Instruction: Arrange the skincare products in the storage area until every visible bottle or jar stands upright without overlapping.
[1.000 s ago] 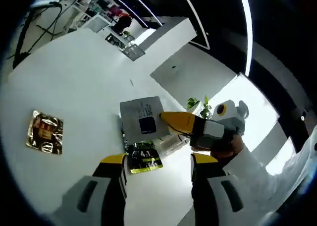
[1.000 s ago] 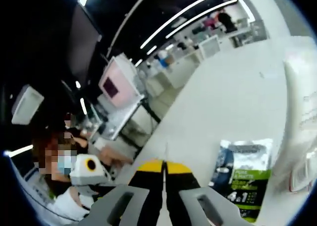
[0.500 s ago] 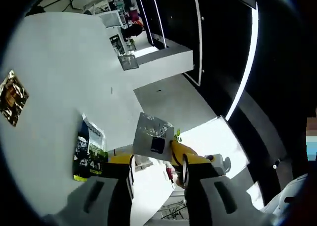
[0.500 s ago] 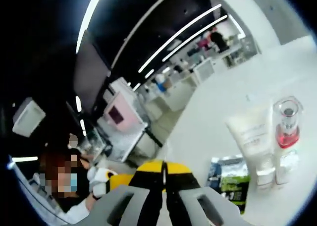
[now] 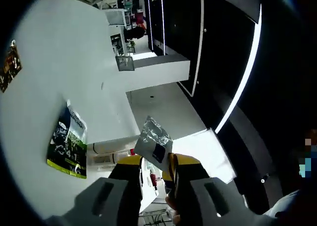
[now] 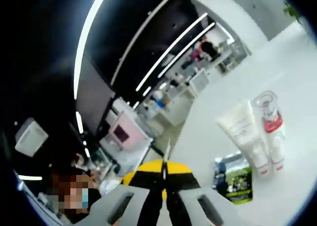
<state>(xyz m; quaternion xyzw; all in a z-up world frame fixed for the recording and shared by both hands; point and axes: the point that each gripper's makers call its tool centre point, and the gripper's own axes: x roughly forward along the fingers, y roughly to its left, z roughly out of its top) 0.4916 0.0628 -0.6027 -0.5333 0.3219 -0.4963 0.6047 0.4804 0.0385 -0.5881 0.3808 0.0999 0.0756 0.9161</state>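
One silver sachet (image 5: 154, 145) with a dark label patch sits at 6 o'clock in the left gripper view, up off the white table (image 5: 44, 77). It is pinched by the other gripper's yellow tips, which come in from the lower right. The left gripper (image 5: 153, 162) has its two yellow-tipped jaws drawn close on either side of the sachet's lower edge; whether they touch it cannot be told.

In the right gripper view the right gripper (image 6: 164, 166) is pressed together, a thin silver edge (image 6: 167, 151) rising from between its tips.

One green-and-black pouch (image 5: 68, 142) lies flat on the table at 8 o'clock in the left gripper view. One gold packet (image 5: 10, 65) is cut off at 9 o'clock, well apart from it.

In the right gripper view, one white tube (image 6: 243, 135) and one clear bottle (image 6: 269, 118) with red liquid stand at 3 o'clock, just beside each other, the pouch near their bases. Labels are too small to read. Open white tabletop spreads beyond them.
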